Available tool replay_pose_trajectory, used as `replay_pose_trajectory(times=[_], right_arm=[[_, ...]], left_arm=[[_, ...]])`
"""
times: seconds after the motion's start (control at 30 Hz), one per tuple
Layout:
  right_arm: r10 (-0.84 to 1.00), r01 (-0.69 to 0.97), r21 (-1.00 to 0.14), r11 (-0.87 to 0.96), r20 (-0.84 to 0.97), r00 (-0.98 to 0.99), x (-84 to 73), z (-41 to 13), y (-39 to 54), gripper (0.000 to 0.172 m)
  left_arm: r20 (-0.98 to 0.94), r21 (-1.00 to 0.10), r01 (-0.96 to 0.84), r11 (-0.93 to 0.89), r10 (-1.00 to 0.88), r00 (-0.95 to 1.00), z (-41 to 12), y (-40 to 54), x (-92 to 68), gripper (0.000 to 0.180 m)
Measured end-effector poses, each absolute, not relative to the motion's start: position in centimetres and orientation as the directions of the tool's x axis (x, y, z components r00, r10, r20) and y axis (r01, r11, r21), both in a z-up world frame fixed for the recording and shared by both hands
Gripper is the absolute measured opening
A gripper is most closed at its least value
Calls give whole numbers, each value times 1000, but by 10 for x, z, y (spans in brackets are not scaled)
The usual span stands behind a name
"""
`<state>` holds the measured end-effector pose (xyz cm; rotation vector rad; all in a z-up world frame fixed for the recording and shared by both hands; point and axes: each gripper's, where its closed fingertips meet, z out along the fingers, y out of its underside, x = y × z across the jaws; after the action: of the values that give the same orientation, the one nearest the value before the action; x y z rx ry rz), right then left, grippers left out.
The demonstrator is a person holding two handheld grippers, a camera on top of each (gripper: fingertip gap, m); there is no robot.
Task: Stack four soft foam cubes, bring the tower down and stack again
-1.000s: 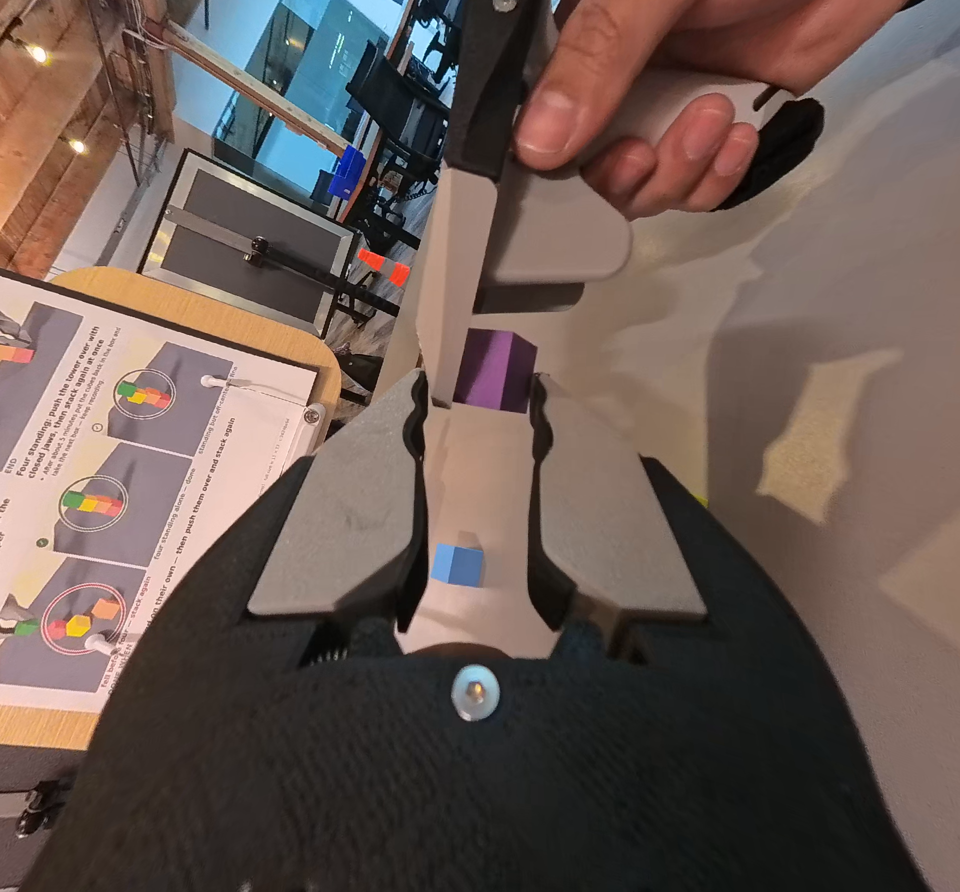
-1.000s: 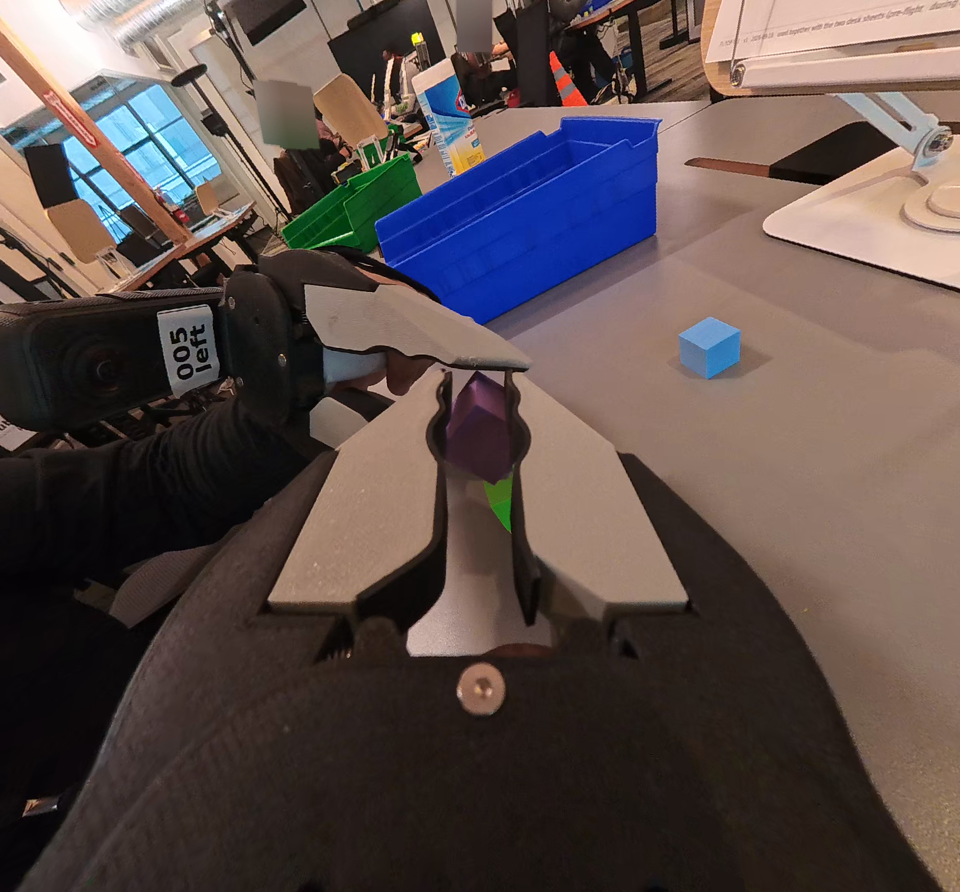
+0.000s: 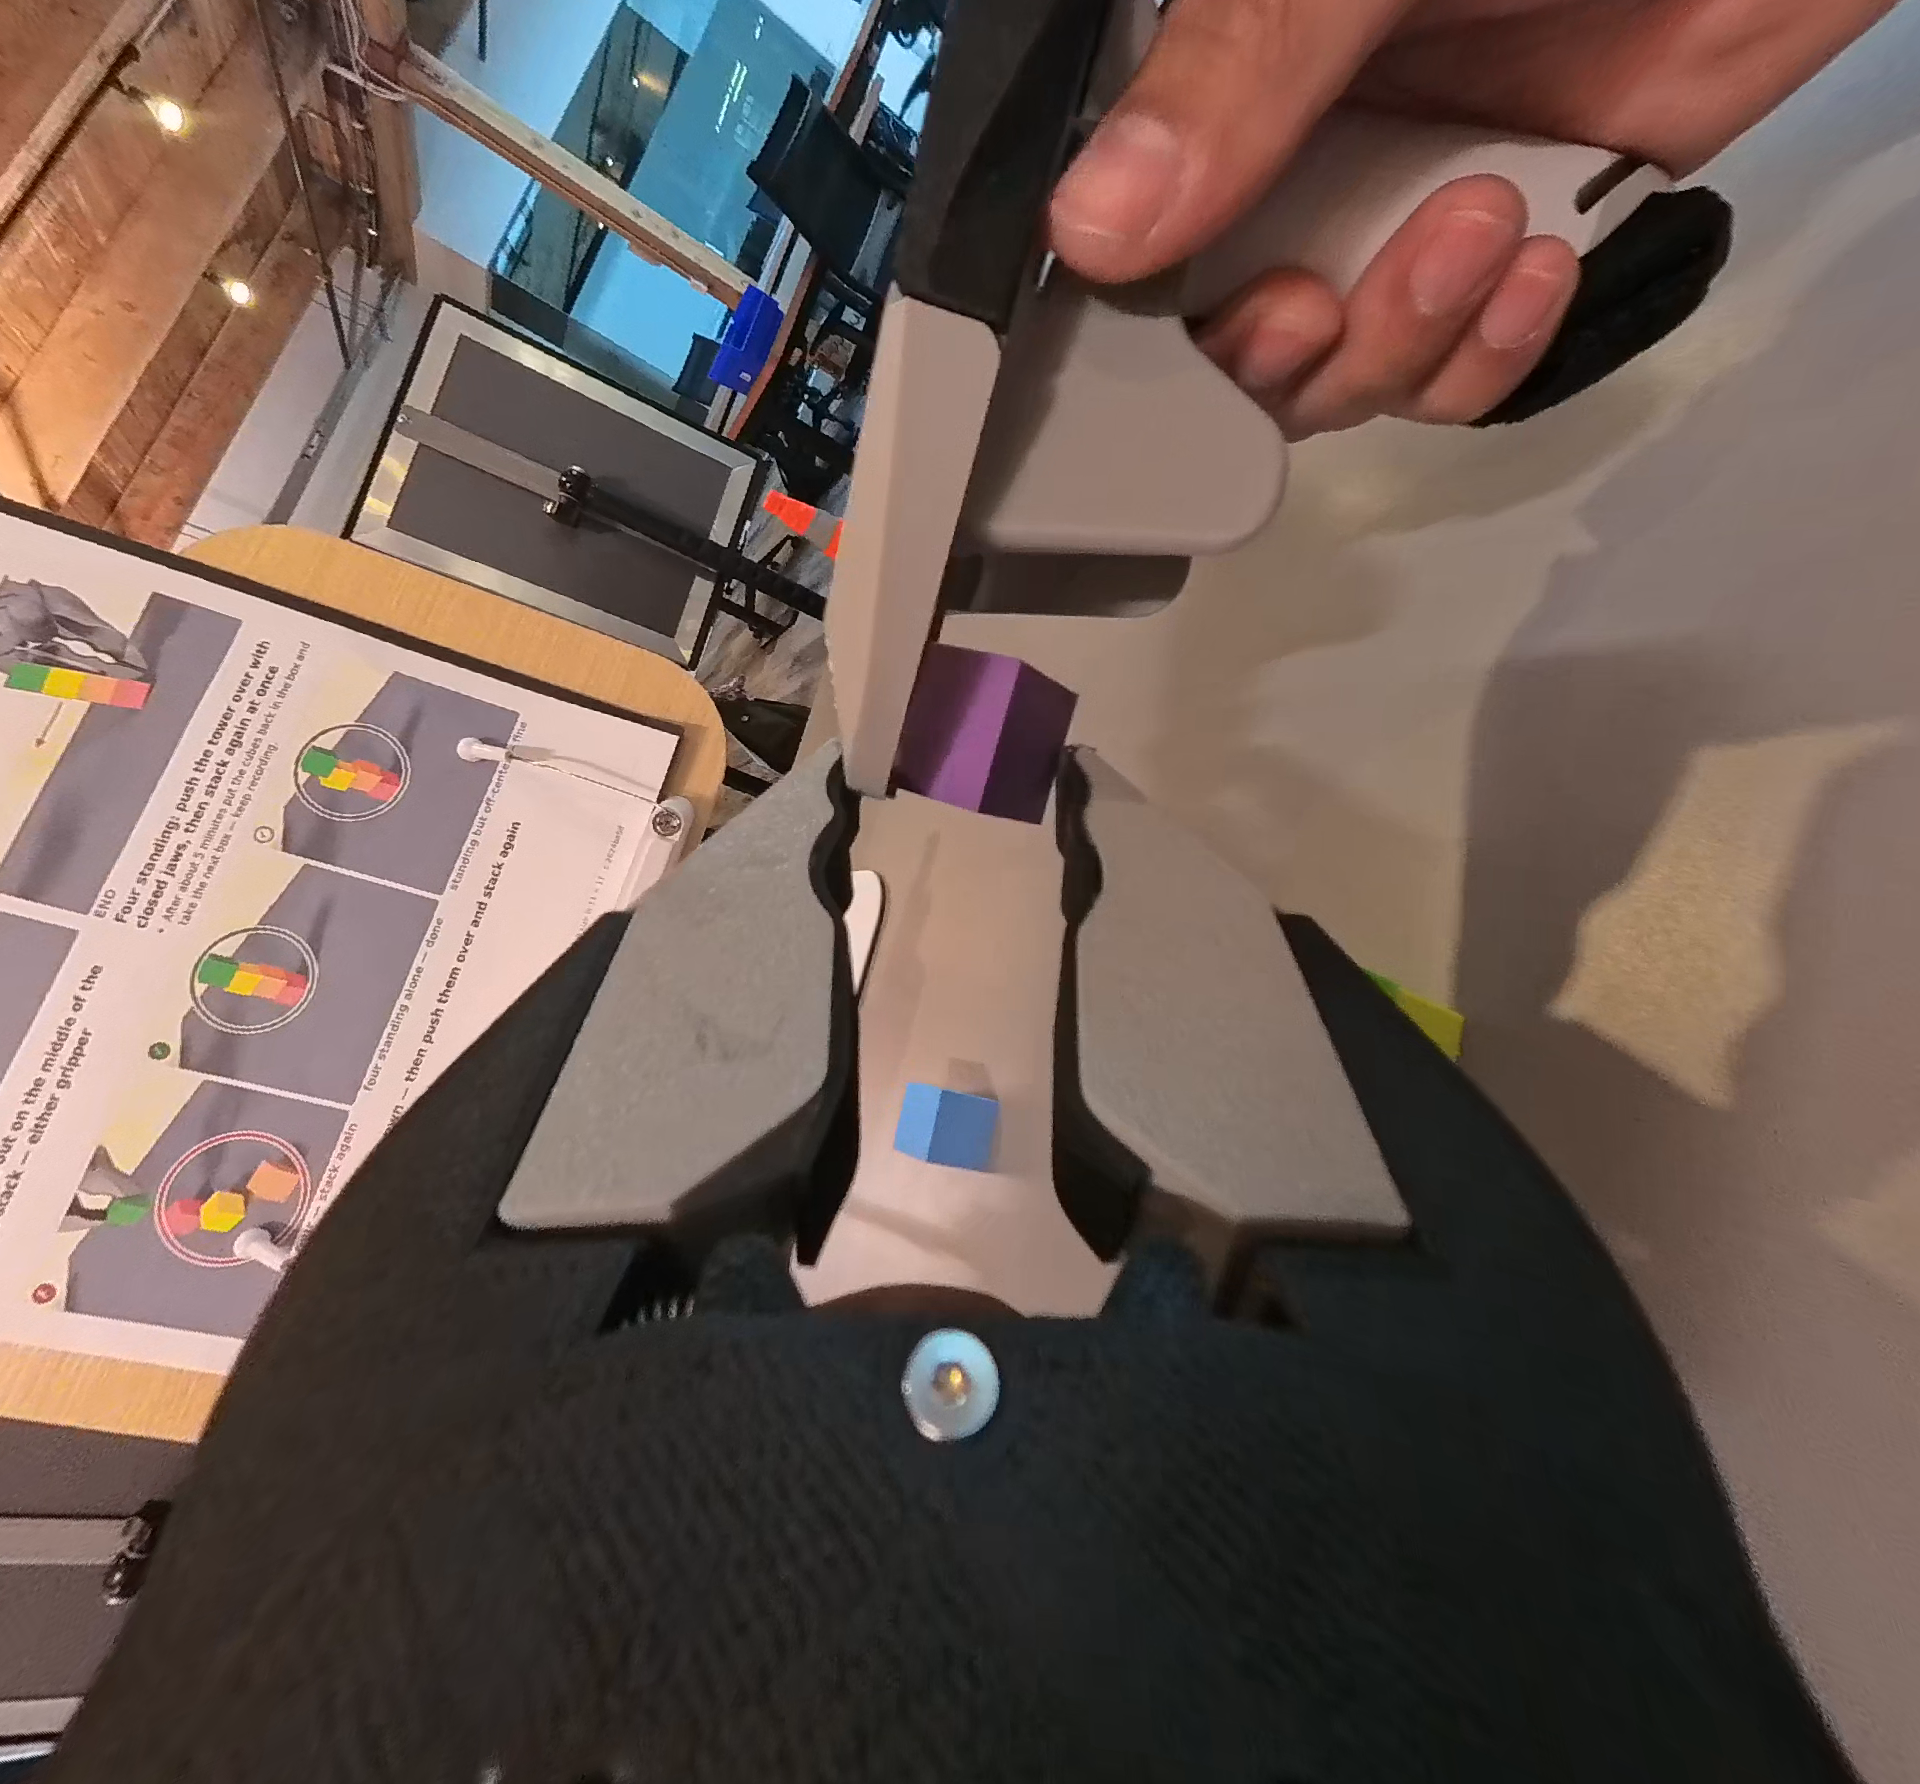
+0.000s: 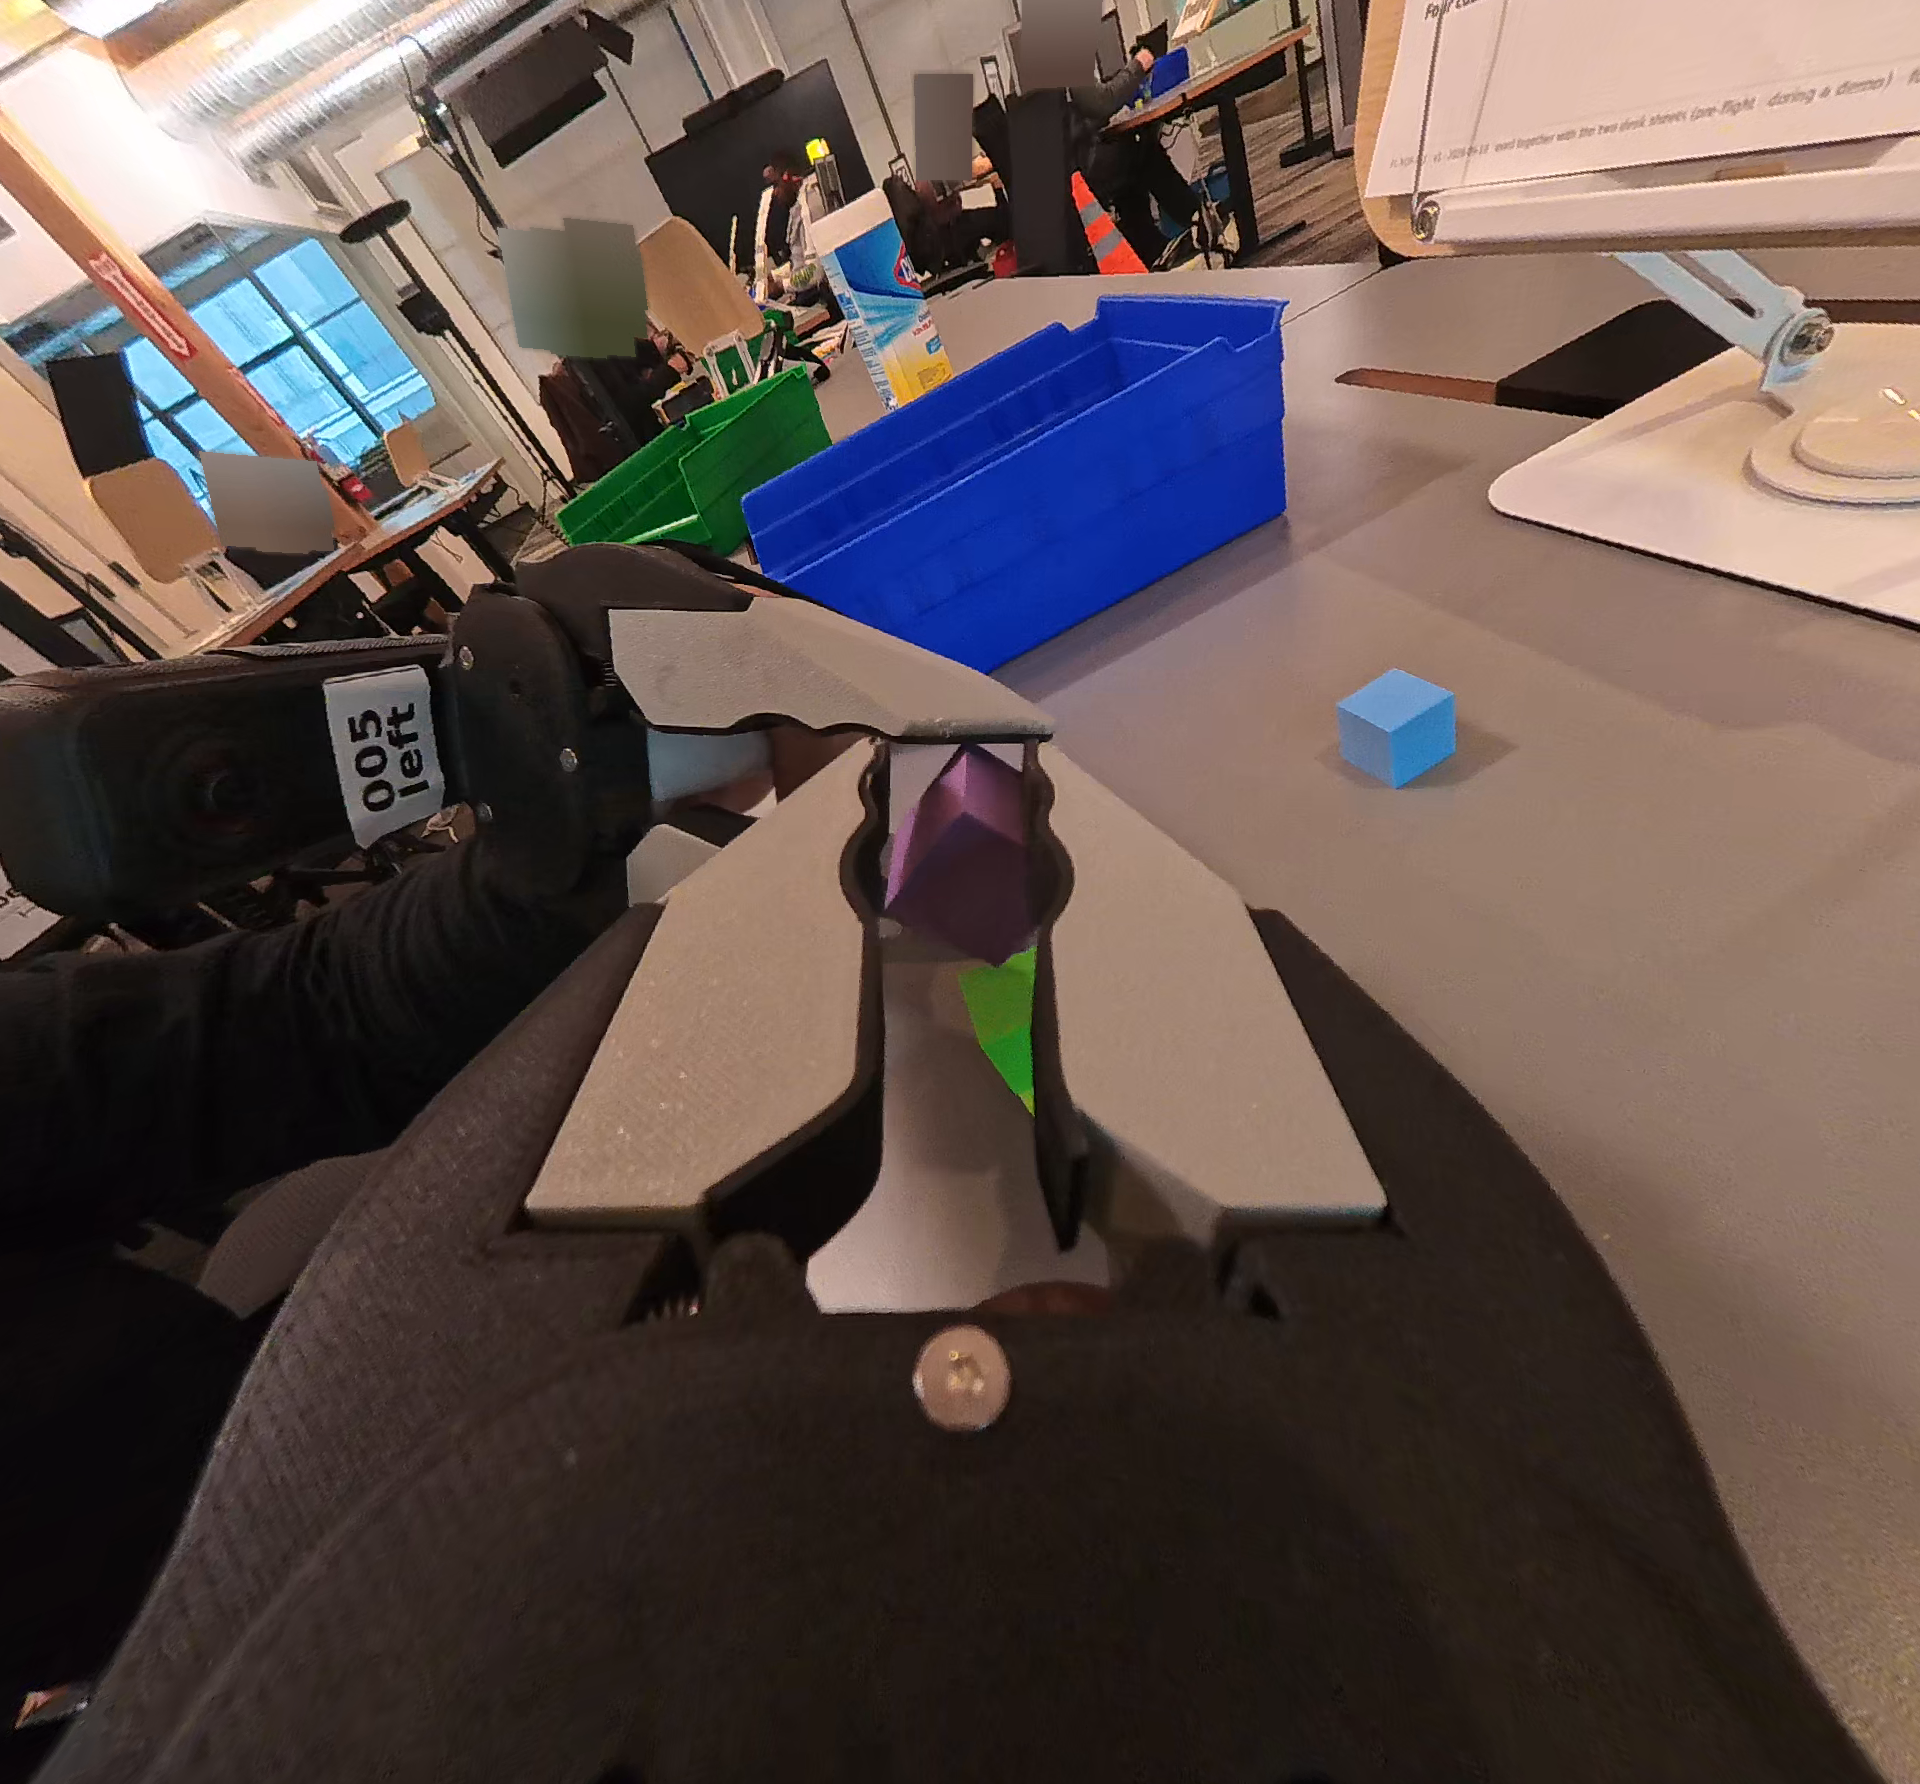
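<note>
Compared with a second ago, in the left wrist view little is seen to have shifted: the purple cube [image 3: 982,747], matte and sharp-edged with one corner edge turned toward the camera, is still pinched by the right gripper [image 3: 977,778] from above, just ahead of the left gripper [image 3: 961,799], whose jaws stand parted around it, while a blue cube [image 3: 943,1124] lies on the grey table [image 3: 1558,799] beyond. From the right wrist view the purple cube [image 4: 961,877] is found tilted corner-up with no long axis, the right gripper's [image 4: 958,841] fingers slightly wider yet apparently touching its sides, above a green cube [image 4: 1003,1017]
</note>
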<state>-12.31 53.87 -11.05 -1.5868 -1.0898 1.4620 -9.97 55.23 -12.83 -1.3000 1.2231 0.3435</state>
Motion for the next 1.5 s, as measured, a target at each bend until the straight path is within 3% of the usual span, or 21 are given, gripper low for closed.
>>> replay_pose_trajectory(times=[0.37, 1.07, 1.5], right_arm=[[921, 94, -918, -385, -388, -22, -124, -104, 534, 34], [923, 66, -923, -380, -382, -34, -124, -97, 532, 37], [982, 116, -976, -184, -177, 72, -126, -102, 535, 34]], left_arm=[[-818, -546, -774, 320, -402, 410, -124, 553, -101, 36], [-812, -563, -758, 329, -390, 433, -118, 552, -101, 35], [-811, -565, -757, 328, -390, 436, -117, 551, -102, 35]])
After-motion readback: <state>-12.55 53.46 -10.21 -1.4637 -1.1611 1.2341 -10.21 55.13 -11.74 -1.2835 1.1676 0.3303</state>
